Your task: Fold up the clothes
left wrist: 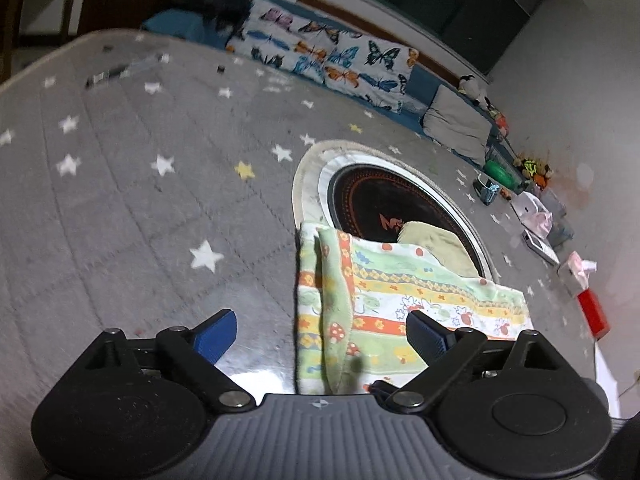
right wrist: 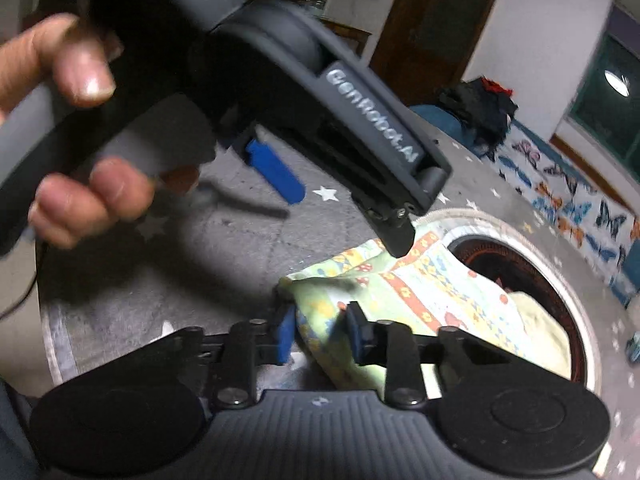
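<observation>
1. Left gripper point(left wrist: 322, 338): jaws wide apart, holding nothing, raised over the near edge of the patterned cloth point(left wrist: 400, 300).
2. Right gripper point(right wrist: 320, 336): closed on a bunched corner of the cloth point(right wrist: 400, 300), both blue pads pressing the fold.
3. Cloth location: partly folded on the grey star-print bench point(left wrist: 140, 200), far edge overlapping the round black insert point(left wrist: 384, 204) and a beige item point(left wrist: 436, 244) lying there.
4. Left hand point(right wrist: 68, 132) and its gripper body: crossing close above the right gripper in the right wrist view.
5. Risk, collision: tools crowded over one corner; likely contact if either swings inward.
6. Risk, slip: thick, bunched bite in the right gripper; possible release of inner layers under a pull, leaving the fold uneven.
7. Risk, drag: single-point hold; probable skewing of the cloth across the bench, or snagging of the beige item beneath.
8. Risk, misgrasp: blurred, fast motion near the edge; chance of the left gripper pinching only the top layer.
</observation>
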{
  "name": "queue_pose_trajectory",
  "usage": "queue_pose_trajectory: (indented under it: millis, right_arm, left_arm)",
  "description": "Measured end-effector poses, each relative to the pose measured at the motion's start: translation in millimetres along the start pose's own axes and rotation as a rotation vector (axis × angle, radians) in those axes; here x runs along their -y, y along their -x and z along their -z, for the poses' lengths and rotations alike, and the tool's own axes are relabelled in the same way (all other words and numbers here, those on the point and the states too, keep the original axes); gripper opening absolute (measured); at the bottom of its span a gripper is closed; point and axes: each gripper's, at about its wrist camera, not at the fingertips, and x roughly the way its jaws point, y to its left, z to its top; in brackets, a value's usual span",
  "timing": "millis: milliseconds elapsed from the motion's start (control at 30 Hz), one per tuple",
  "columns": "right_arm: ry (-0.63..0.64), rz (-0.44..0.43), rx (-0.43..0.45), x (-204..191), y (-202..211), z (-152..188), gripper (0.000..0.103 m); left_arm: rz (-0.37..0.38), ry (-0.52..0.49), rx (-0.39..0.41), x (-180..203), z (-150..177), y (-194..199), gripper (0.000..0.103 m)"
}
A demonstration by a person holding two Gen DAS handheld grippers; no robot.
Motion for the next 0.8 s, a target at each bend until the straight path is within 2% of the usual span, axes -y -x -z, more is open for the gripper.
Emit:
queue_pose_trajectory:
  millis: [100, 267, 400, 500, 533, 567, 633, 700, 733, 800]
  right_arm:
    - [-0.085, -0.029, 0.027, 13.1, 6.7, 0.1, 0.010]
    - [-0.204, -0.053, 0.091, 33.9, 29.3, 0.5, 0.008]
    - [-0.267, -0.070, 0.135, 44.7, 47.3, 3.7, 0.007]
    - [-0.268, -0.086, 0.140, 43.9, 54.2, 7.2, 0.007]
    - [-0.267, -0.092, 0.141, 43.3, 56.4, 8.4, 0.007]
    - [-0.266, -0.097, 0.142, 42.8, 58.5, 9.6, 0.007]
    - [-0.265, -0.105, 0.143, 42.1, 61.2, 12.8, 0.008]
    - [-0.283, -0.106, 0.145, 44.7, 62.7, 18.1, 0.010]
    - [-0.304, -0.104, 0.149, 48.3, 64.6, 21.3, 0.016]
    - [-0.347, -0.100, 0.157, 55.5, 68.3, 27.7, 0.022]
  left_arm:
    - [-0.008, 0.035, -0.011, 0.2, -0.7, -4.6, 0.096]
    - [0.037, 0.145, -0.030, -2.1, -3.9, -11.9, 0.096]
    - [0.073, 0.181, -0.045, 3.4, -4.9, -18.8, 0.093]
    - [0.081, 0.171, -0.050, 9.0, -2.7, -23.2, 0.074]
    - [0.084, 0.167, -0.052, 10.9, -1.9, -24.7, 0.063]
    - [0.076, 0.163, -0.051, 11.9, -1.0, -25.5, 0.047]
    - [0.064, 0.169, -0.056, 10.7, 0.8, -27.7, 0.027]
    - [0.060, 0.185, -0.056, 6.1, 1.4, -28.1, 0.021]
    - [0.064, 0.187, -0.057, 3.8, 1.8, -28.2, 0.018]
    - [0.065, 0.180, -0.057, 2.7, 2.4, -28.0, 0.017]
